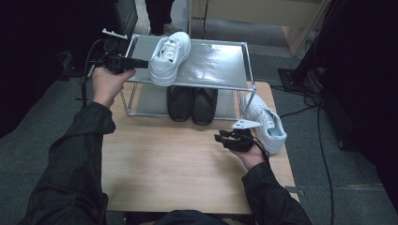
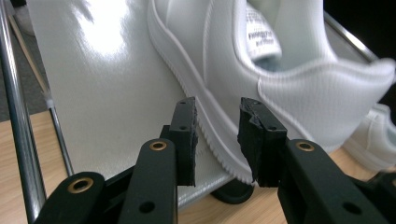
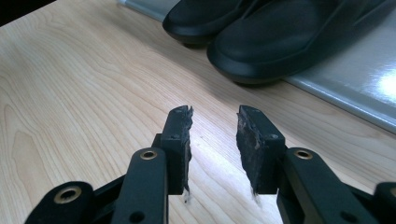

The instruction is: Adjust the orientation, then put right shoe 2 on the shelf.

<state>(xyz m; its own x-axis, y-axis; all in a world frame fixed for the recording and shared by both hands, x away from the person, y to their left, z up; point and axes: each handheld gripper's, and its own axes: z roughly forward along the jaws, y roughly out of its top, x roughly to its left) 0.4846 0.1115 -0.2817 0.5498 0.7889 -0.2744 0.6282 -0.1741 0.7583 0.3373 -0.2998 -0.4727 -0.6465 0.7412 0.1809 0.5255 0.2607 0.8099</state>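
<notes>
While the white sneaker [image 1: 170, 57] lies on the top shelf of the metal shoe rack [image 1: 220, 65], its heel jutting over the front left edge, the left gripper [image 1: 141, 63] sits at that heel with its jaws parted, the sole's rim between them; whether the pads press on it I cannot tell. Over the wooden table [image 1: 178, 159], the right gripper [image 1: 219, 137] hangs with jaws apart and empty, near the black shoes [image 1: 192, 104]. A second white sneaker [image 1: 266, 123] lies beside it.

White sneaker's heel [image 2: 299, 93] straddled by the left fingers [image 2: 184, 140], shelf top [image 2: 102, 93] bare beyond, bare worktop [image 3: 70, 84] ahead of the right fingers [image 3: 180, 144], black shoes [image 3: 280, 42] blocking farther on
</notes>
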